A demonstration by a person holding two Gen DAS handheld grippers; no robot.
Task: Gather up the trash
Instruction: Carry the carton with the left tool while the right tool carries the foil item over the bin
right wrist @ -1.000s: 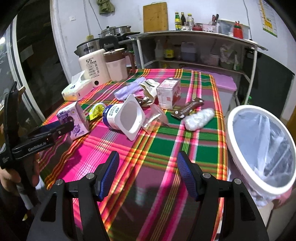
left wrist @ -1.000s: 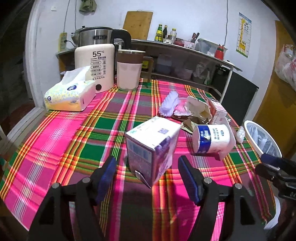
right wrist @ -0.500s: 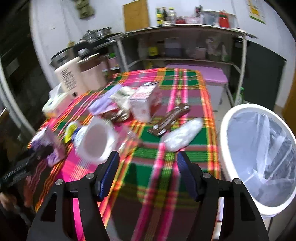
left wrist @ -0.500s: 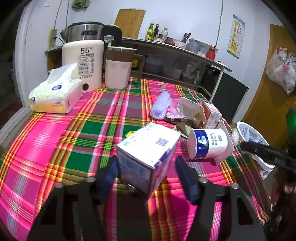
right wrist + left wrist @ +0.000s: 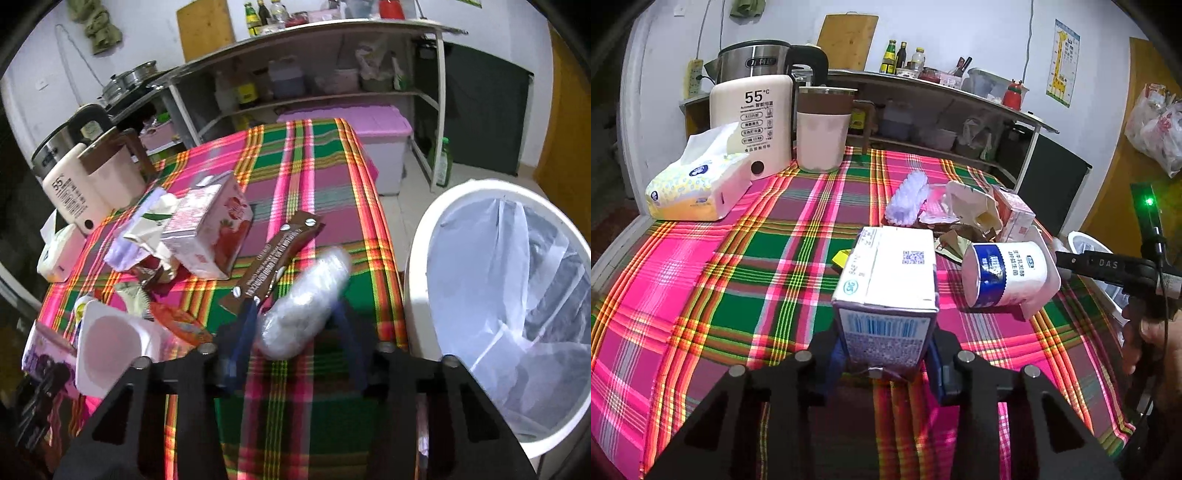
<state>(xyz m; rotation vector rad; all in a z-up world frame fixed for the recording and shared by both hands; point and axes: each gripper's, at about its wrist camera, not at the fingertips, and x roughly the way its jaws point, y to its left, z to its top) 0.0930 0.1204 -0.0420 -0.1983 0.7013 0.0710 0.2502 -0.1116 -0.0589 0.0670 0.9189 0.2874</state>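
A purple-and-white milk carton (image 5: 886, 291) stands on the plaid tablecloth (image 5: 701, 295) between the blue pads of my left gripper (image 5: 886, 363). The jaws are closing and the pads touch its sides. In the right wrist view a crumpled clear plastic wad (image 5: 306, 299) lies near the table edge inside my right gripper (image 5: 295, 328). Those jaws are closing too, with the pads against it. A white bin (image 5: 417, 280) with a clear liner stands just right of the table. More trash lies around: a tipped yoghurt cup (image 5: 1004, 277), a pink carton (image 5: 214, 229) and a brown wrapper (image 5: 280, 251).
A tissue pack (image 5: 694, 188), a white water warmer (image 5: 757, 122), a mug (image 5: 823, 129) and a kettle (image 5: 757, 62) stand at the table's far left. A metal shelf (image 5: 332, 62) and a pink-lidded box (image 5: 369, 125) are behind the table. A hand (image 5: 1152, 343) holds the right gripper.
The left jaws have closed from wide open onto the milk carton. The right gripper has swung right, away from the yoghurt cup, over the plastic wad and closed around it.
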